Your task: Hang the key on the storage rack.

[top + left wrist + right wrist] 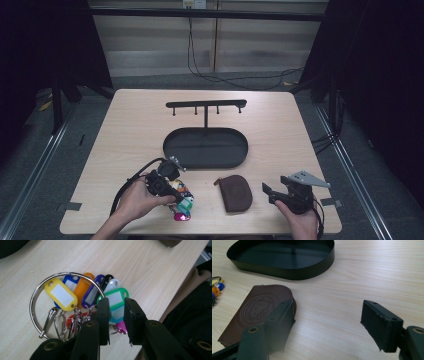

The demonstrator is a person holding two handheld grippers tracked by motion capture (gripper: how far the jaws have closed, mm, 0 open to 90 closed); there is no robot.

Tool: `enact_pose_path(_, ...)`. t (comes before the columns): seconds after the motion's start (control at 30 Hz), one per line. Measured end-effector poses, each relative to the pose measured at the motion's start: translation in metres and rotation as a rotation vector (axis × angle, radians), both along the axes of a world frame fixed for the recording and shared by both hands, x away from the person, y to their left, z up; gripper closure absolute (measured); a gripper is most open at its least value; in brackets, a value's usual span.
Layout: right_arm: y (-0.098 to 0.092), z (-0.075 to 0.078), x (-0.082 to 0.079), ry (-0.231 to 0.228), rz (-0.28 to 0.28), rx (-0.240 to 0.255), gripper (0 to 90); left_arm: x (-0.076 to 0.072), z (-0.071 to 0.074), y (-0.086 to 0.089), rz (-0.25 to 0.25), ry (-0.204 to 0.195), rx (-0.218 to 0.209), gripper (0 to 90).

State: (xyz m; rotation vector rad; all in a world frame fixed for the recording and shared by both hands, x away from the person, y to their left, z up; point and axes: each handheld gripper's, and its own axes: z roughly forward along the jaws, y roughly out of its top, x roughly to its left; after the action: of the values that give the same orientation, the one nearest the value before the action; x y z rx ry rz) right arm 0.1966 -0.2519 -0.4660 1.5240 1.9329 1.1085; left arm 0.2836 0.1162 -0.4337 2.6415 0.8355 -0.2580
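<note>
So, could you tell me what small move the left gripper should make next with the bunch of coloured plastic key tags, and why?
Probably close the left gripper a little further. Its jaws straddle the green plastic key tag on the big metal ring, seemingly without a firm pinch, and the bunch lies flat on the wooden table.

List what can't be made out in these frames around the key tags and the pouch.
- Red tag, left gripper view: mostly covered by the small rings and clips in front of it.
- Pink tag, left gripper view: largely behind the left claw; whether the pads press the green tag is unclear.
- Key ring bunch, high view: part hidden under the left hand and claw; tags too small to count.
- Brown pouch, right gripper view: near corner hidden by the right claw; embossed lettering unreadable.
</note>
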Motion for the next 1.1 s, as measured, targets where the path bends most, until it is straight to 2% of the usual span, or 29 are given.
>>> enact_pose_path(0.03,0.000,0.000,0.000,0.001,0.001,-0.001,26.4,-0.001,-0.002,-0.004,-0.026,0.003,0.022,76.7)
enact_pose_path(0.1,0.000,0.000,0.000,0.000,0.001,-0.001,26.4,-0.001,-0.003,-0.005,-0.036,0.002,0.032,79.4)
enact_pose_path(0.13,0.000,0.000,0.000,-0.001,0.000,-0.002,26.4,-0.002,-0.006,-0.007,-0.049,0.002,0.061,80.8)
enact_pose_path(0.2,0.000,0.000,0.000,0.000,0.002,-0.001,26.4,-0.001,-0.009,-0.009,-0.050,0.004,0.076,81.3)
enact_pose_path(0.5,0.000,0.000,0.000,0.004,0.006,0.006,26.2,0.005,-0.014,-0.013,-0.049,0.025,0.106,81.5)
enact_pose_path(0.67,-0.001,0.000,0.000,0.004,0.004,0.009,26.2,0.005,-0.018,-0.019,-0.071,0.031,0.140,81.5)
enact_pose_path(0.83,-0.001,0.000,0.000,0.005,0.004,0.010,26.2,0.004,-0.020,-0.021,-0.070,0.040,0.144,81.1)
enact_pose_path(0.9,-0.001,0.000,0.000,0.004,0.003,0.009,26.2,0.004,-0.021,-0.023,-0.079,0.043,0.145,82.0)
enact_pose_path(1.03,0.000,0.000,0.001,0.005,0.003,0.007,26.2,0.003,-0.027,-0.028,-0.106,0.042,0.175,85.8)
enact_pose_path(1.1,0.000,0.000,0.000,0.003,0.005,0.005,26.2,0.002,-0.027,-0.029,-0.100,0.040,0.171,86.0)
